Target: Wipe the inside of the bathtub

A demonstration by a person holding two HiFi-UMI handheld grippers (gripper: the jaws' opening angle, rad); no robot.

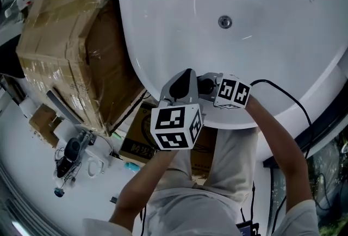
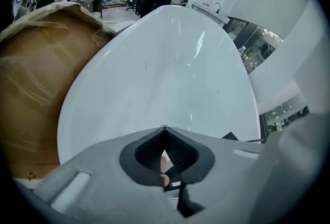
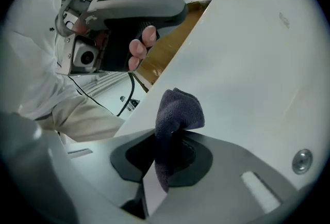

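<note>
The glossy white oval bathtub (image 1: 174,17) lies wide and bare ahead, with a plastic-wrapped brown cardboard box (image 1: 65,39) just beside its left rim. At the near rim the right gripper (image 3: 172,138) clamps a crumpled dark grey cloth (image 3: 179,109) (bunched above the jaws). The left gripper (image 2: 164,129) is closed and empty.

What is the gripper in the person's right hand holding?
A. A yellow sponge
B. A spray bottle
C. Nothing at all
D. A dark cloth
D: in the right gripper view, the right gripper has its jaws closed on a bunched dark grey cloth, which sticks up from between them.
</note>
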